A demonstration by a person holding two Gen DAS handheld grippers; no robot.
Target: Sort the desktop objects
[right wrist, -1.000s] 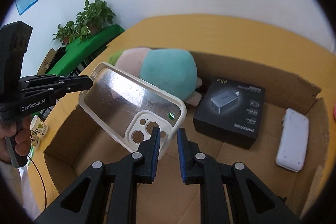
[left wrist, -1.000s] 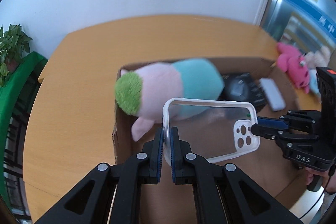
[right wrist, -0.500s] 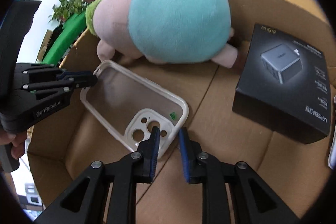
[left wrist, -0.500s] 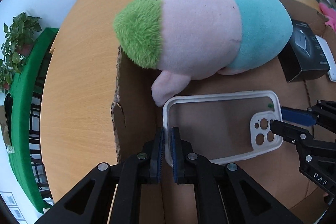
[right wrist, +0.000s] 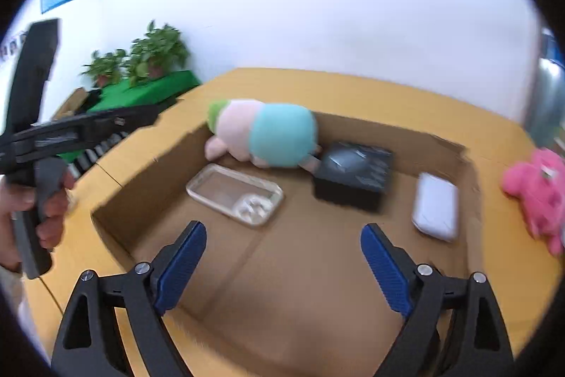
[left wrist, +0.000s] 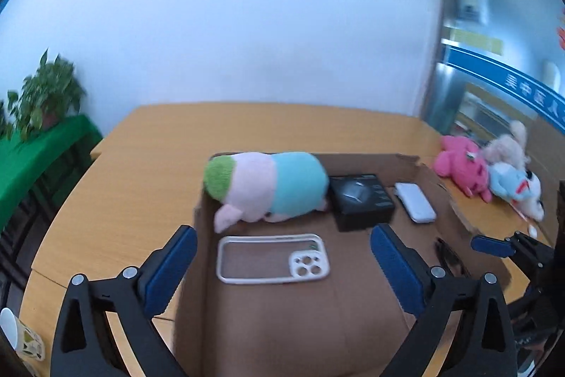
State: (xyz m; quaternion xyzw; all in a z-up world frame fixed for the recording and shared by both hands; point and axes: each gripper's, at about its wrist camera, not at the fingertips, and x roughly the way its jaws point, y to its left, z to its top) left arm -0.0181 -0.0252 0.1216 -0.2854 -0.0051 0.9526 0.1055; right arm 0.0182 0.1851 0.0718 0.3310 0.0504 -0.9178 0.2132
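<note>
A clear phone case [left wrist: 272, 258] lies flat on the floor of an open cardboard box [left wrist: 282, 324]; it also shows in the right wrist view [right wrist: 235, 194]. Behind it in the box lie a green, pink and teal plush [left wrist: 265, 189], a black product box [left wrist: 362, 200] and a white power bank [left wrist: 415, 202]. My left gripper [left wrist: 282, 265] is open and empty, raised above the box's near left. My right gripper [right wrist: 282, 260] is open and empty above the box's near edge.
The box [right wrist: 455, 143] sits on a wooden table [left wrist: 123, 186]. Pink, beige and pale blue plush toys [left wrist: 469, 170] lie on the table right of the box. A paper cup [left wrist: 21, 334] stands at the near left. Potted plants [right wrist: 141, 59] stand on a green stand beyond the table.
Both grippers have opened and let go of the phone case, which now lies on the box floor. Both have pulled back and up from the box.
</note>
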